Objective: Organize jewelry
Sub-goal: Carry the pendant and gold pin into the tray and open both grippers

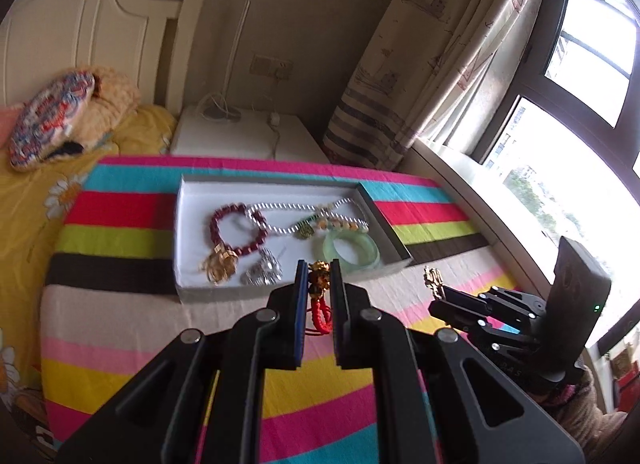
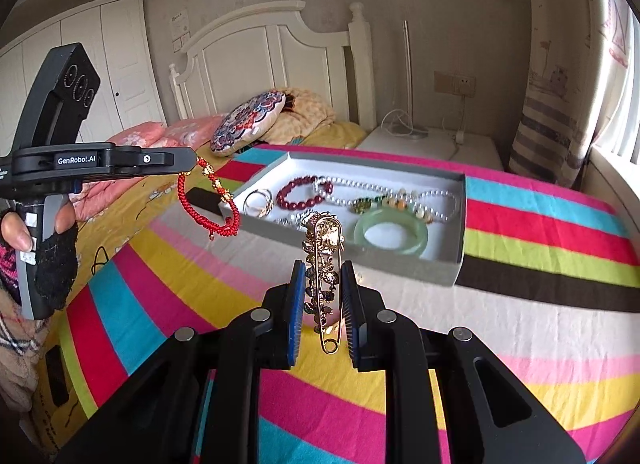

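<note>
Jewelry, two loose pieces in hand, remainder already boxed. Item one: red braided bracelet [image 2: 208, 200] with gold charms, clenched at its charm end between the fingers of the left gripper [image 1: 319, 284]; its cord loop hangs free below the fingers, clear of the bed. Item two: gold brooch [image 2: 325, 284] on a large safety-pin frame, grasped between the fingers of the right gripper [image 2: 323, 296], long axis running straight out along the fingers, ornamented end foremost, pin coil nearest the camera. Receptacle: shallow white-lined box [image 1: 192, 292] lying on the striped bedspread [image 1: 120, 208], ahead of both sets of fingers, long side facing them. Contents: dark red bead bracelet [image 1: 236, 232], pearl necklace [image 1: 288, 220], pale green bangle [image 1: 352, 252], gold rings [image 1: 220, 268], a silver piece [image 1: 262, 272], a green-and-amber beaded strand [image 1: 320, 224]. Key relation, judged: the left fingers sit just short of the box's near wall, nearer than the right, so the bracelet seems the likelier first deposit. Free floor shows at the box's far left corner. Each piece needs only a short forward carry over the near wall before release.
</note>
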{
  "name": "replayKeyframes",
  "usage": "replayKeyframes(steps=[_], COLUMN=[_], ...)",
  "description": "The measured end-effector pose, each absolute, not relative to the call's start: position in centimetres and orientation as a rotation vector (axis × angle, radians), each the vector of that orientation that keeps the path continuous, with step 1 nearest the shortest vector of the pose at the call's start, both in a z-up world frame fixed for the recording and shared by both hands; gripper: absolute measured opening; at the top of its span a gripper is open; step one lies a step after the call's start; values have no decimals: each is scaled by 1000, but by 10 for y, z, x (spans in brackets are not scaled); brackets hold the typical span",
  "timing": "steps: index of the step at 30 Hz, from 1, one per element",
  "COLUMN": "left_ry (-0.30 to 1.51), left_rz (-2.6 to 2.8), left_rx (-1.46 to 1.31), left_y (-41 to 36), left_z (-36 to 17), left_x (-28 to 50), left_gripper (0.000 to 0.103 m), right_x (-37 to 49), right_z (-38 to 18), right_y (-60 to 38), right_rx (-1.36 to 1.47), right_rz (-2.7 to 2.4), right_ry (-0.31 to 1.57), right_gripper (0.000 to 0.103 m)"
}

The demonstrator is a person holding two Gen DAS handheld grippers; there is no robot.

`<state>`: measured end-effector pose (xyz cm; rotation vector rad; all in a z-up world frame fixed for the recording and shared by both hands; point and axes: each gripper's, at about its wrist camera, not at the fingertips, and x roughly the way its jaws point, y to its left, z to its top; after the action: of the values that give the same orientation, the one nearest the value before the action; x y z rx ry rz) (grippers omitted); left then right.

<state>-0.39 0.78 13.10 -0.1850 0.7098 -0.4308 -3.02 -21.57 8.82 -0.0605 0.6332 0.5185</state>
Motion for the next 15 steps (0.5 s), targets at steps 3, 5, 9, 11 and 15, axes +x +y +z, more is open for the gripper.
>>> replayKeyframes(steps=[3, 5, 9, 11, 15], left_ry=[654, 621, 577, 567, 564], left_rz=[-371, -337, -273, -242, -183], left_rx=[-122, -88, -25, -6, 13], left_y=[1, -2, -11, -14, -19], left_z=[141, 146, 147, 144, 134], left_x=[-5, -7, -1, 5, 21], left_gripper=[10, 10, 10, 10, 10], right_x=[-22, -19, -8, -3, 16], right_z=[94, 97, 102, 102, 99], right_y=[-213, -212, -204, -200, -191], right_rx=[-64, -60, -64, -67, -64], right_rz=[505, 502, 499, 495, 488], right_ry=[609, 592, 556, 546, 549], right_gripper=[19, 19, 19, 19, 19])
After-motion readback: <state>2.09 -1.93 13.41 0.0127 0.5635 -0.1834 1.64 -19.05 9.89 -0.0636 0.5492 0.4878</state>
